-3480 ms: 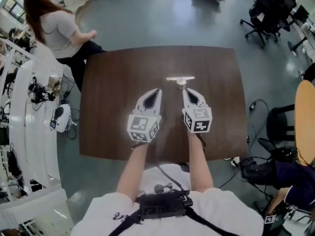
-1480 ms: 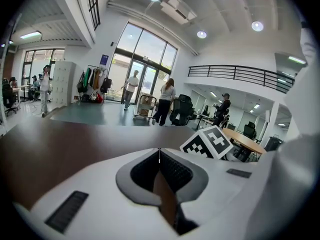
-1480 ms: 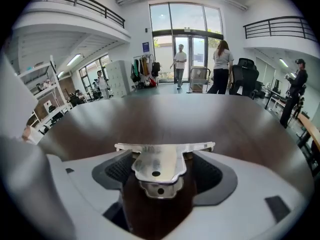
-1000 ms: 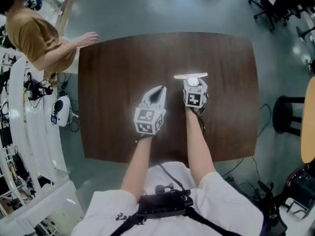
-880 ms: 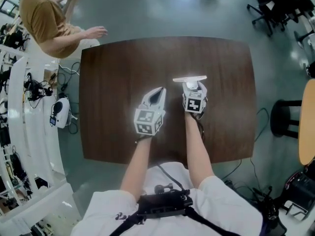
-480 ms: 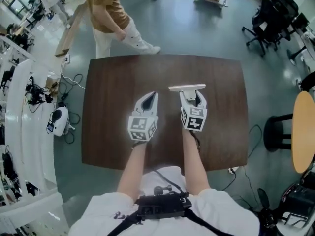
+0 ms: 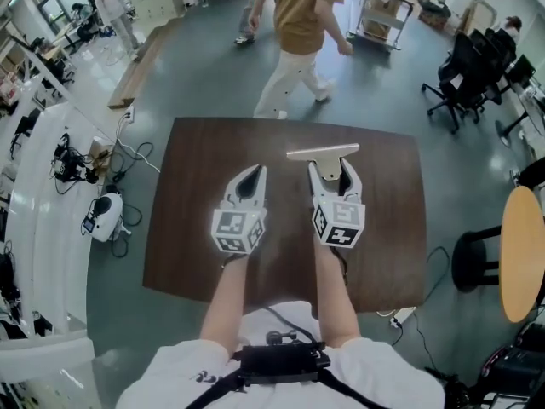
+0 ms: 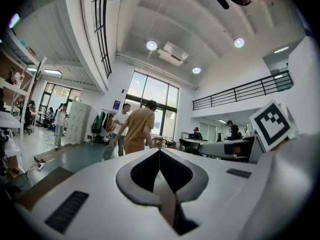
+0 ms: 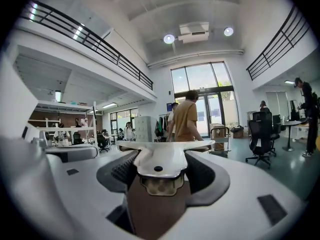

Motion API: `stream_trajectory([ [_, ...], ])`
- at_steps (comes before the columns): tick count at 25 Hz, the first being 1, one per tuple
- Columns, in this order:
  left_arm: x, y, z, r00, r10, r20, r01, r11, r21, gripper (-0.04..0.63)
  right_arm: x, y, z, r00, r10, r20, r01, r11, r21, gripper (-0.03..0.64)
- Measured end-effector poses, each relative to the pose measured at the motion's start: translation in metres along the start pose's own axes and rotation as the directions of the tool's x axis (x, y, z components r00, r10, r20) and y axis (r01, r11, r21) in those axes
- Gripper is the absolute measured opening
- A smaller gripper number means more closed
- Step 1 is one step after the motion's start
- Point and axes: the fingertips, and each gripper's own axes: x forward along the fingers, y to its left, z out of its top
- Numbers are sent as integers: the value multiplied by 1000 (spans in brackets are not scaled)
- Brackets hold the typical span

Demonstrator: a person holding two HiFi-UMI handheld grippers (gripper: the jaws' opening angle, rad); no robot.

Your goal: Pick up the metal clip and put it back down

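Observation:
The metal clip (image 7: 322, 152) is a silvery piece with a long flat crossbar. It sits between the jaws of my right gripper (image 7: 329, 169), which is shut on it and holds it over the far part of the dark brown table (image 7: 196, 160). In the right gripper view the clip (image 9: 165, 160) fills the gap between the pads, and my right gripper (image 9: 162, 168) points level into the room. My left gripper (image 7: 253, 177) hovers beside it to the left, shut with nothing in it. In its own view, my left gripper (image 8: 160, 170) shows its jaws meeting in one line.
A person in a tan shirt (image 7: 302, 24) walks past just beyond the table's far edge. Office chairs (image 7: 464, 66) stand at the back right, and a round wooden table (image 7: 521, 254) is at the right. A white bench with gear (image 7: 51, 177) runs along the left.
My right gripper has come up from a downward-pointing pose and tilted level, with the clip in it. The person in tan has walked from the left side round behind the table.

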Motion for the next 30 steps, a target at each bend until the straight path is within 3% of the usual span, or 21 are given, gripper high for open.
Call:
stream_trajectory([
  [5,-8,-14,60,997,3,82,-7,999,46,9,-16,15,37,996,39,78,-38,999,-11,299],
  [12,-18,-25,93,991,-16,132,2,994,107,9,-36,30,76,984,72,164,-67,997,-32,299],
  [16,-20,-34,100,991,-23,135,2,988,153,9,-45,30,87,980,73,185,-67,997,-40,299],
  [23,-26,-23,97,986,25,163,-44,992,117,9,-39,33,78,983,86,159,-81,996,-35,299],
  [30,-33,6,85,983,116,139,-130,987,97,9,-11,55,62,982,161,101,-158,987,-33,301],
])
